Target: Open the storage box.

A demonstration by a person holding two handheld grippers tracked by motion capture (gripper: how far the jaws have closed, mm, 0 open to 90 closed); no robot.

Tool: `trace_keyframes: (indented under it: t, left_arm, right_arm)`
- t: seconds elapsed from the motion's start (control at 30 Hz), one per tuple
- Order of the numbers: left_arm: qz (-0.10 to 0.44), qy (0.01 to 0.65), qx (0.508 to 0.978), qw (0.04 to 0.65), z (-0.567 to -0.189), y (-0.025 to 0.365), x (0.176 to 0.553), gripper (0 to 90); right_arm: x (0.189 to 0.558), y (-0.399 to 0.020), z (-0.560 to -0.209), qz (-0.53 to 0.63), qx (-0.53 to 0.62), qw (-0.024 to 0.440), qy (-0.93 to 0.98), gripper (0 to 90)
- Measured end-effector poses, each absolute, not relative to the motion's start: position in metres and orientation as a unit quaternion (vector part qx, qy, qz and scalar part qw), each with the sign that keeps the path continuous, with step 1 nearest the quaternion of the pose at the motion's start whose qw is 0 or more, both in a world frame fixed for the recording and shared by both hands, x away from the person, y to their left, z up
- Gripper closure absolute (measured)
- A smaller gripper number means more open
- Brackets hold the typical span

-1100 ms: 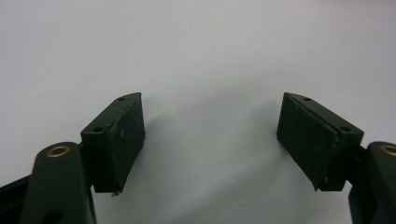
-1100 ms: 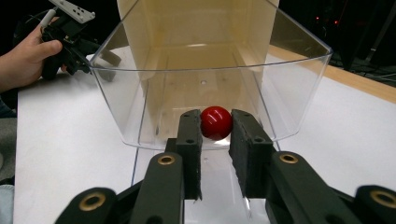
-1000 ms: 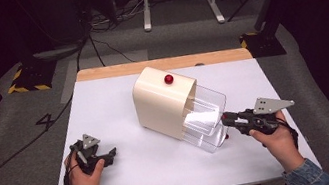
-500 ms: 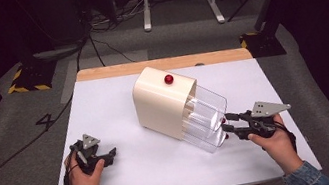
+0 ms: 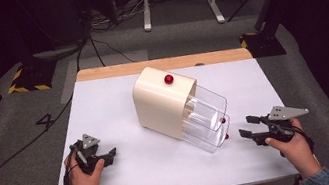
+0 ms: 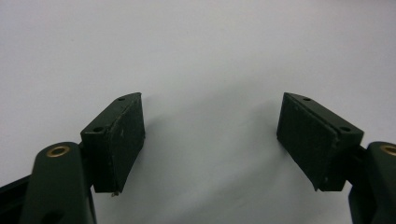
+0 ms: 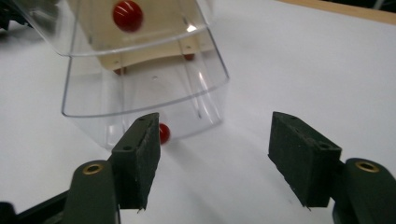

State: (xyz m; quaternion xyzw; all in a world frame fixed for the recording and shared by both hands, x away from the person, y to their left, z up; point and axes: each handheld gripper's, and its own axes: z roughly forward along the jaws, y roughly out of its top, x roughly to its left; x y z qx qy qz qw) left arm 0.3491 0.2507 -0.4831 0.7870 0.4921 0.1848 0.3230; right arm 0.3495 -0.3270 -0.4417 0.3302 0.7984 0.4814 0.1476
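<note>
Table (image 5: 131, 179): white top, cabinet near centre.
Cabinet (image 5: 159, 103): cream shell tipped on side, red knob (image 5: 169, 79) facing up.
Drawers (image 5: 208, 123): two clear ones slid partway out toward right gripper.
Right gripper (image 5: 249, 126): jaws released, empty, just beside lower drawer front.
Left gripper (image 5: 109, 155): jaws released, empty, well apart from cabinet.
Judgement: drawers pulled out; full removal or push-back left.

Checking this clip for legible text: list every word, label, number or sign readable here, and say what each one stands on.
"4": a dark numeral marked on the grey carpeted floor left of the table, seen in the high view.
Yellow-and-black hazard stripes, no words: on the dark base standing on that floor.
No readable text on the cream box with clear plastic drawers, the white table top or either pair of black tongs.
</note>
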Motion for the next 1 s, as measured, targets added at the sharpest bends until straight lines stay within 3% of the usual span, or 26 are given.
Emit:
trace_keyframes:
  t: [0.57, 1.0]
  left_arm:
    - [0.185, 0.492, 0.787, 0.323, -0.483, 0.251, 0.349, 23.7]
    - [0.184, 0.492, 0.787, 0.323, -0.483, 0.251, 0.349, 23.7]
  right_arm:
    - [0.329, -0.396, -0.454, 0.396, 0.399, 0.15, 0.813, 25.5]
    - [0.337, -0.406, -0.48, 0.355, 0.411, 0.174, 0.821, 14.2]
